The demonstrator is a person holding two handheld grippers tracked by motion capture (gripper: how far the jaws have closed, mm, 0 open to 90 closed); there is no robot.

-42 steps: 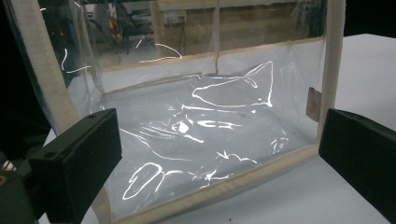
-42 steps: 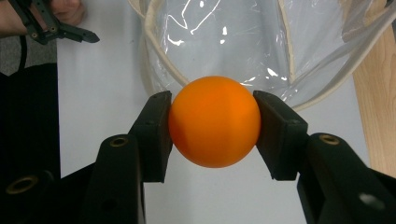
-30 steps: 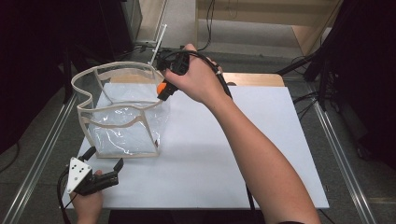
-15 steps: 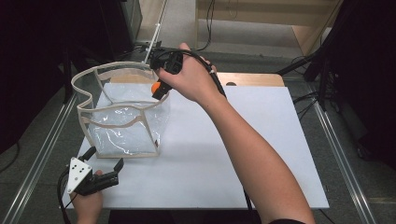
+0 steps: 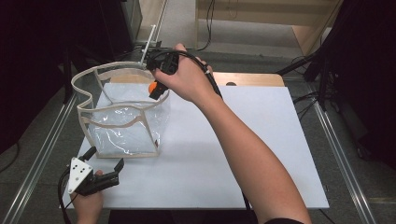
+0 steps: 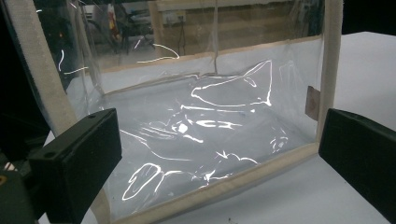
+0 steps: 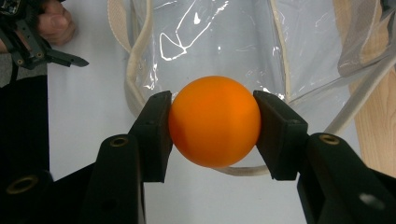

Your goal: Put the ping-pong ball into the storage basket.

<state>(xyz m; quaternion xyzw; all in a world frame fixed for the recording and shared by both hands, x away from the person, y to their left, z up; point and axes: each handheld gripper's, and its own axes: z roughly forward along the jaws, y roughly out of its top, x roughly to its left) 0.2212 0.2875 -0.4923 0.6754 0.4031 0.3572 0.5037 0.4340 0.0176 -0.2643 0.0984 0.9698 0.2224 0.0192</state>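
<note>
The right gripper is pinching an orange ball between its two black jaws, and the person's right hand is holding it over the far right part of the rim of a clear plastic bag with beige trim, which is standing open on the white table. In the right gripper view the ball is sitting squarely between the pads with the bag's mouth below and beyond it. The main risk, as I judge it, is that the ball is hanging close to the rim rather than over the middle of the opening, so a release here could be striking the beige edge and bouncing out onto the table, then rolling away. The bag's soft walls are also sagging unevenly, so a nudge from the gripper could be folding the mouth inward or tipping the bag. The left gripper is resting at the near left of the table with its jaws spread, facing the bag's near wall but not touching it, so nothing is steadying the bag. Inside, the bag is looking empty: only crinkled film and glare are showing through its walls.
</note>
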